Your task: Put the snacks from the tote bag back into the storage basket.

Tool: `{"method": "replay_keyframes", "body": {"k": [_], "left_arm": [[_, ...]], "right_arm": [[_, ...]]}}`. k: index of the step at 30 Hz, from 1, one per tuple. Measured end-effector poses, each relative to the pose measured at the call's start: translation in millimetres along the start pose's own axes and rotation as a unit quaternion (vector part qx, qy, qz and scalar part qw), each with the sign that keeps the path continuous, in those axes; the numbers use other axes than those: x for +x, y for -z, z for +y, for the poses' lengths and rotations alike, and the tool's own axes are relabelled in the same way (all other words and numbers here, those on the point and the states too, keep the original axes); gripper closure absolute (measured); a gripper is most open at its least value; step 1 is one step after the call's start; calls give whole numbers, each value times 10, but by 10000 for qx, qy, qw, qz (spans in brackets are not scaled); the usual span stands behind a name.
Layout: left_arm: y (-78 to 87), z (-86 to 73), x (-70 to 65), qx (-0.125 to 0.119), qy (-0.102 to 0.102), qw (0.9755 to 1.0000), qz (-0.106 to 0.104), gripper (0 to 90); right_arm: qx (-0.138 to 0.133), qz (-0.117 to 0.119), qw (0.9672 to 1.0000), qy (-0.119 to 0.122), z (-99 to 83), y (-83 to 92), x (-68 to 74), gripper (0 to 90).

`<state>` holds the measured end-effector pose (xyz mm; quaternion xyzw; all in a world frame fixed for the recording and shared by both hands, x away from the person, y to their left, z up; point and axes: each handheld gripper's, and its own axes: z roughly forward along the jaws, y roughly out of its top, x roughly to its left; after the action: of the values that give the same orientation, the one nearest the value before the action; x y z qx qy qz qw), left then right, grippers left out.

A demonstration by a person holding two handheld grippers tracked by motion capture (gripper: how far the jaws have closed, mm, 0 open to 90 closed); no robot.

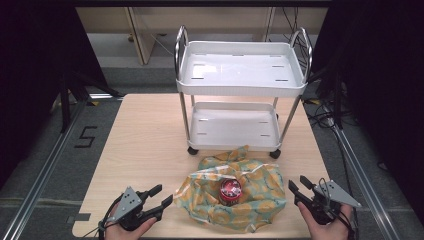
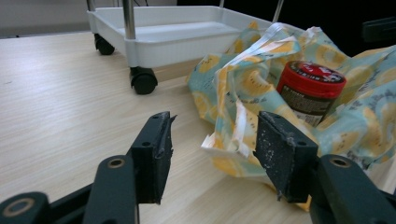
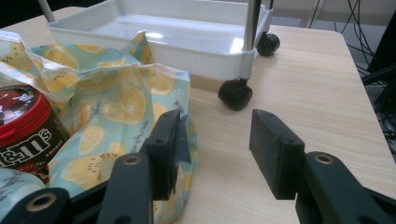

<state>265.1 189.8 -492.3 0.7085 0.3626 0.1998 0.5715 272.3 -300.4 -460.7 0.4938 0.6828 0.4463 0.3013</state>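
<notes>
Overhead, jar (image 1: 230,191) upright on bag (image 1: 260,200), left gripper (image 1: 161,196) and right gripper (image 1: 299,186) spread, empty.

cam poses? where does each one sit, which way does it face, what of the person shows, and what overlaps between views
High view: above the person's side, facing forward and down on the table; both hands, left tool and right tool enter at the bottom.
Left gripper view: on the left tool, low over the table, facing the bag and jar; own jaws show.
Right gripper view: on the right tool, facing the cart; own jaws show.
Shared: both gripper views catch bag, jar and cart.
</notes>
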Motion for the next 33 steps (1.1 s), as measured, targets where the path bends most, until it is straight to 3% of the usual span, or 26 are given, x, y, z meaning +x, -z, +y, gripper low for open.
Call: {"method": "replay_keyframes", "body": {"k": [2, 7, 8, 9, 11, 12, 21, 25, 27, 28, 31, 33], "left_arm": [[-9, 31, -18, 0, -67, 10000, -38, 475], [-53, 120, -69, 6, -165, 9997, -184, 474], [-64, 137, -81, 16, -165, 9996, -213, 473], [-79, 155, -90, 40, -193, 9995, -246, 474], [-108, 193, -123, 111, -212, 9993, -297, 473], [-123, 216, -136, 151, -272, 9990, -325, 474], [-358, 374, -268, 327, -390, 9973, -527, 458], [-476, 409, -313, 422, -340, 9969, -564, 456], [-534, 415, -328, 485, -340, 9965, -586, 454], [-557, 419, -334, 525, -375, 9962, -585, 453], [-624, 424, -347, 586, -446, 9951, -653, 447], [-652, 428, -368, 644, -388, 9951, -637, 443]], "right_arm": [[24, 29, 9999, -121, 2, 12, 17, 544], [-46, 34, 10000, 32, 12, 10, 1, 542], [-18, 9, 10000, -27, 12, 14, 9, 542], [-44, -17, 10000, 77, 12, 4, 1, 542], [63, 35, 9999, -80, 18, 22, 31, 542], [25, 33, 10000, 52, 20, 13, 12, 542], [-56, 20, 9999, 95, 27, 19, 22, 542], [21, 11, 9999, -103, 26, 35, 47, 542], [42, 14, 10000, -57, 28, 39, 38, 542], [-43, 30, 9997, 250, 36, 26, -3, 542], [-21, 18, 9998, 194, 32, 31, 1, 542], [-19, 16, 9998, 193, 33, 32, 2, 542]]}}
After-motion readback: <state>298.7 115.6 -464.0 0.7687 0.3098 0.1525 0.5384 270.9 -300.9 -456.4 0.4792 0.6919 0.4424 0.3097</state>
